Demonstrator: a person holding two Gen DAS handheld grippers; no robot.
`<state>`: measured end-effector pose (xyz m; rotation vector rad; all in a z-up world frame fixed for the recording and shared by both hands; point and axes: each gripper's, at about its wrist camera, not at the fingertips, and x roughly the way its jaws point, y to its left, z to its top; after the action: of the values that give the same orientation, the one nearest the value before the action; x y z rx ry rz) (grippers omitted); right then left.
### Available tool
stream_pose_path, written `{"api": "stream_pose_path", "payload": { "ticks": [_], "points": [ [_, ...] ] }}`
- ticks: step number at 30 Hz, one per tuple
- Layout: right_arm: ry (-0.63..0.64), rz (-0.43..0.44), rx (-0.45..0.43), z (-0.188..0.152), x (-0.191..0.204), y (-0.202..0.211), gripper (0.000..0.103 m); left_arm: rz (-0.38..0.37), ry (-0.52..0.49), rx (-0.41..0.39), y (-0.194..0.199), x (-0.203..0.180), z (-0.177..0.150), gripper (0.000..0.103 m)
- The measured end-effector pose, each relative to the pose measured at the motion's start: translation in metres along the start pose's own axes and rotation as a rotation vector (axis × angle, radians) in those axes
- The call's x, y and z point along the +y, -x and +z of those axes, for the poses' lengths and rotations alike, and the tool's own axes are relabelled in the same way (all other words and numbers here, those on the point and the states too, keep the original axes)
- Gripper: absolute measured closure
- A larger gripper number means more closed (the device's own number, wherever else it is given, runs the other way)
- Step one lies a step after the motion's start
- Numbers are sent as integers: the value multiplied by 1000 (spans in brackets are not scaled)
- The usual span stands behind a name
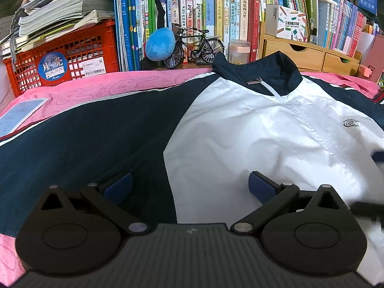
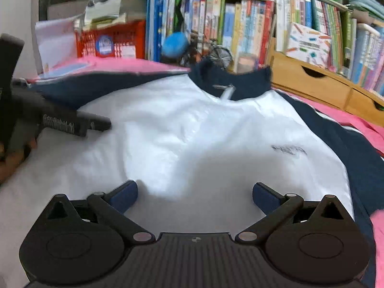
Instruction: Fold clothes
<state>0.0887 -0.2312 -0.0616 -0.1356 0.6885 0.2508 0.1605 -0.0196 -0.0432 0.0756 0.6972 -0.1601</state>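
A white and navy zip jacket lies front up and spread flat on a pink blanket, collar toward the bookshelf. Its navy sleeve stretches to the left. My left gripper is open and empty, just above the seam between sleeve and white body. My right gripper is open and empty over the white lower front. The left gripper's body shows at the left of the right wrist view. The right gripper's fingertip shows blurred at the right edge of the left wrist view.
A bookshelf full of books stands behind the blanket. In front of it stand a red crate with stacked papers, a blue plush, a model bicycle and a wooden drawer box. A tablet lies at the left.
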Motion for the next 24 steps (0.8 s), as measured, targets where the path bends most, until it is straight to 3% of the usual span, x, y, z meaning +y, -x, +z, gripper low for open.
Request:
{"api": "stream_pose_path", "payload": {
  "ticks": [3,4,6,11,13,17,20,24],
  "points": [
    [-128,6,25,-6,-37,7,1,-1,0,0,0,0,0,0],
    [-122,-30,23,-8,-43,10,1,-1,0,1,0,0,0,0],
    [-116,-186,14,-12,-56,15,0,-1,0,1,0,1,0,0],
    [-348,-380,8,-24,-94,37,1,-2,-1,1,0,1,0,0],
    [-377,-318,-81,-33,-82,61,1,-3,-2,1,0,1,0,0],
    [-333,-190,-251,-57,-17,97,0,-4,-3,1,0,2,0,0],
    [-273,-194,-293,-78,30,106,0,-4,-3,1,1,2,0,0],
    [-232,-296,-279,-100,58,92,0,-4,-3,1,1,2,0,0]
  ]
}}
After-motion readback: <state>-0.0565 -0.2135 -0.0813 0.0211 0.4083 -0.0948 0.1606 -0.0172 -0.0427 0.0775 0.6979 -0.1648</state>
